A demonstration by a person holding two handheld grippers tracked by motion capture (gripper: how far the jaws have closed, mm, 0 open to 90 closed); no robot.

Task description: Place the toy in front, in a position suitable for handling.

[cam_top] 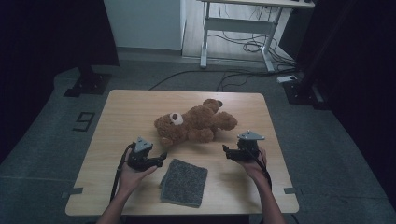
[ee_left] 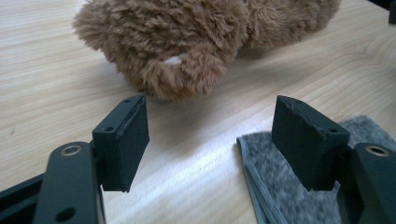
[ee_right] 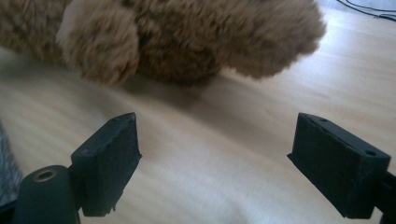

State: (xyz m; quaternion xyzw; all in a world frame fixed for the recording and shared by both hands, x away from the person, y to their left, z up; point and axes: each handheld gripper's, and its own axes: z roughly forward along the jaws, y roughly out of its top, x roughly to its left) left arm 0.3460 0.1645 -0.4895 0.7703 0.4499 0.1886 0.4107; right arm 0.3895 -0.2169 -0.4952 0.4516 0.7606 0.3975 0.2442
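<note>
Nearest us, a grey cloth (cam_top: 183,181) lies flat at the front edge of the wooden table (cam_top: 116,107), between our forearms. Just beyond it we hold the left gripper (cam_top: 162,157) low over the wood, jaws spread apart and gripping nothing. We hold the right gripper (cam_top: 225,150) likewise released, jaws wide. Farther back, the brown teddy bear (cam_top: 194,123) lies mid-table, near both grippers, touching neither.

Plush teddy bear (cam_top: 194,123) — matt wood table (cam_top: 126,107).
</note>
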